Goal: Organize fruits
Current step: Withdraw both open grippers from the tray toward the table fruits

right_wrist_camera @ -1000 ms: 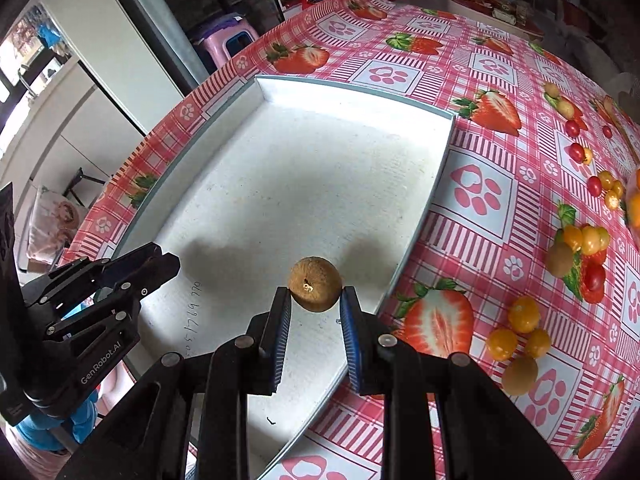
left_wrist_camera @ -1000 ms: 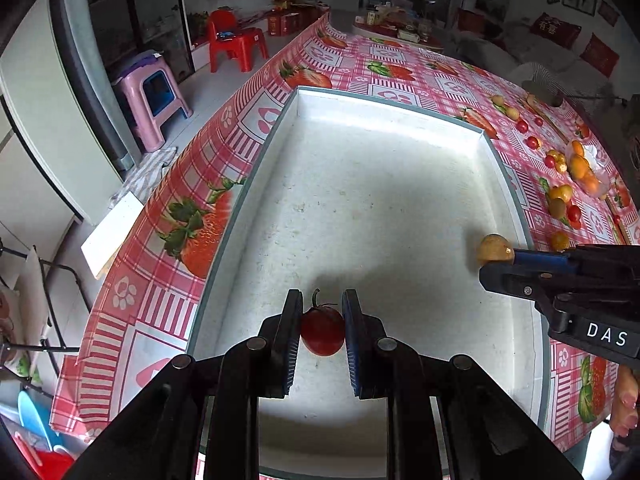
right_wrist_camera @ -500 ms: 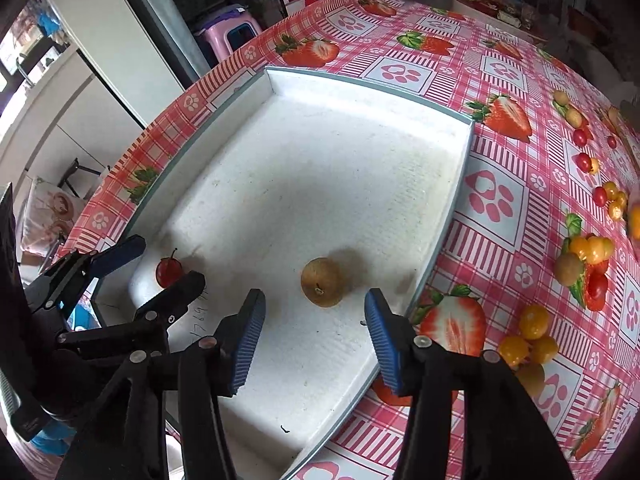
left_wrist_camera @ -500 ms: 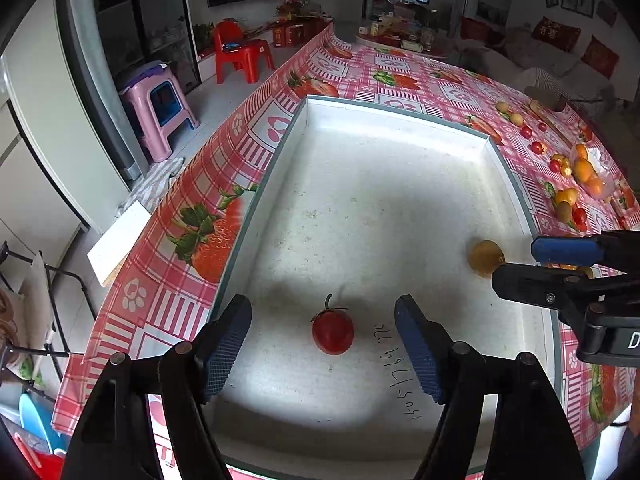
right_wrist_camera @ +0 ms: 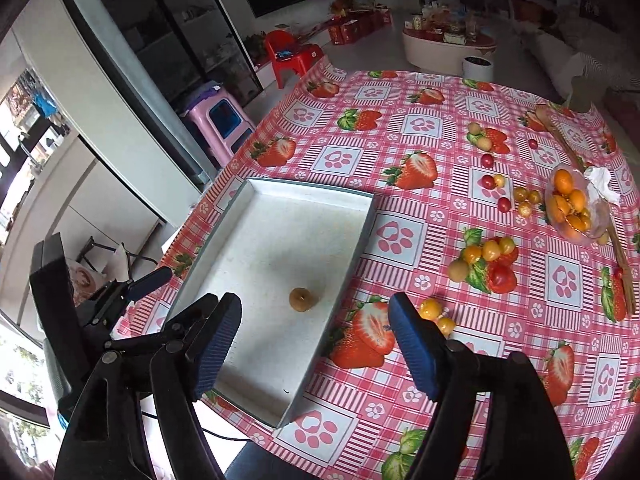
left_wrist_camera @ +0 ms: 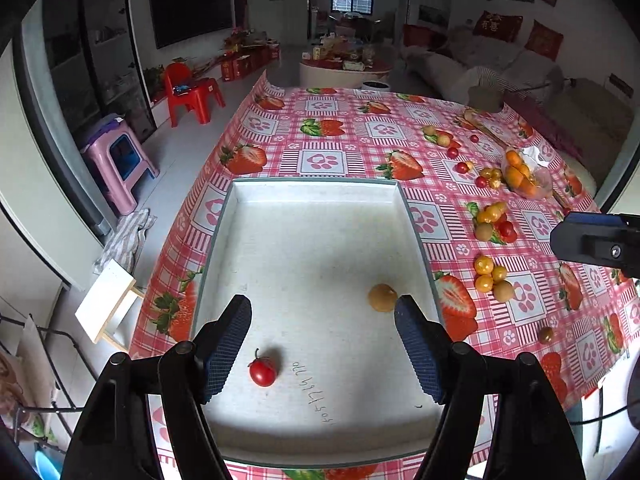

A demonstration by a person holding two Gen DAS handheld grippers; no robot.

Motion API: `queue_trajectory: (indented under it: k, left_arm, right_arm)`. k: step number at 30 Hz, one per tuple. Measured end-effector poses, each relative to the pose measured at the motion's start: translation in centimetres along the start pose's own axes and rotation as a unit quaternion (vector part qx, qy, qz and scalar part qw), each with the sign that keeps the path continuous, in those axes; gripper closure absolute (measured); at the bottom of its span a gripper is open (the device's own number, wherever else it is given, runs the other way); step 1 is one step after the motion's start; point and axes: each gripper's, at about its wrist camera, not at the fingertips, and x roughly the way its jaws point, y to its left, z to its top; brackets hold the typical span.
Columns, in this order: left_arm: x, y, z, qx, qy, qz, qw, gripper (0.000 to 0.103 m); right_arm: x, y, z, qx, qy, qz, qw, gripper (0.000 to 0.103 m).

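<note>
Progress early | tray (left_wrist_camera: 224, 216) held tomato (left_wrist_camera: 263, 373) and brown fruit (left_wrist_camera: 382, 297) | most fruits (right_wrist_camera: 486, 258) remained on tablecloth (right_wrist_camera: 400, 236) | left gripper (left_wrist_camera: 322, 344), right gripper (right_wrist_camera: 316, 344) both spread wide, holding nothing

Both views are aimed downward from above; white tray (left_wrist_camera: 316, 192) (right_wrist_camera: 240, 208) and brown fruit (left_wrist_camera: 382, 298) (right_wrist_camera: 303, 299) are shared, loose fruits toward 2 o'clock.

A small red tomato (left_wrist_camera: 263, 373) with a green stem lies near the white tray's (left_wrist_camera: 320, 192) front-left corner; a round tan fruit (left_wrist_camera: 382, 297) sits toward the right wall, well apart.
</note>
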Motion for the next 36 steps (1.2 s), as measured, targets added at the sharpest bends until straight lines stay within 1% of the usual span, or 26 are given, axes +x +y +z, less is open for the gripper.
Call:
queue_trajectory:
  k: [3, 8, 10, 12, 15, 18, 21, 24, 27, 30, 33, 36]
  left_arm:
    - [0.9, -3.4, -0.3, 0.012, 0.011, -0.026, 0.9995, 0.028]
    - [2.4, -9.7, -1.1, 0.046, 0.024, -0.057, 0.9971, 0.028]
    - [3.1, -11.8, -1.3, 0.063, 0.025, -0.056, 0.9961, 0.028]
    - [3.9, -13.5, -1.4, 0.08, 0.027, -0.046, 0.9954, 0.028]
    - [5.1, -14.7, -0.9, 0.086, 0.039, -0.04, 0.9947, 0.028]
    - [5.9, -14.9, 0.7, 0.076, 0.042, -0.035, 0.9956, 0.028]
    - [6.9, -15.0, 2.9, 0.068, 0.037, -0.034, 0.9964, 0.028]
    - [8.7, -16.1, 4.6, 0.084, 0.04, -0.036, 0.995, 0.028]
    - [10.8, -17.3, 5.5, 0.101, 0.05, -0.038, 0.9929, 0.028]
    - [13.0, -17.9, 6.0, 0.113, 0.065, -0.032, 0.991, 0.028]
    - [14.9, -18.2, 6.2, 0.115, 0.08, -0.031, 0.9897, 0.028]
    - [16.3, -18.5, 6.4, 0.118, 0.089, -0.027, 0.9886, 0.029]
  right_arm:
    - [-0.2, -3.7, -3.3, 0.022, 0.006, -0.039, 0.999, 0.024]
    - [0.5, -9.9, -9.2, 0.07, 0.029, -0.086, 0.993, 0.024]
    - [0.7, -11.9, -11.3, 0.088, 0.038, -0.097, 0.991, 0.024]
    - [0.7, -13.1, -13.0, 0.102, 0.04, -0.098, 0.989, 0.024]
    - [0.6, -13.8, -14.1, 0.105, 0.035, -0.098, 0.989, 0.024]
    - [0.6, -14.2, -13.8, 0.102, 0.026, -0.096, 0.99, 0.024]
    - [0.8, -15.2, -12.3, 0.107, 0.016, -0.102, 0.989, 0.024]
    - [1.5, -16.3, -9.9, 0.101, 0.007, -0.113, 0.988, 0.024]
    - [2.6, -17.4, -7.6, 0.096, 0.0, -0.114, 0.989, 0.024]
    - [3.9, -18.8, -5.7, 0.089, -0.001, -0.124, 0.988, 0.03]
    - [5.0, -20.6, -4.5, 0.101, 0.003, -0.108, 0.989, 0.036]
    - [5.9, -21.4, -3.8, 0.095, 0.004, -0.089, 0.992, 0.037]
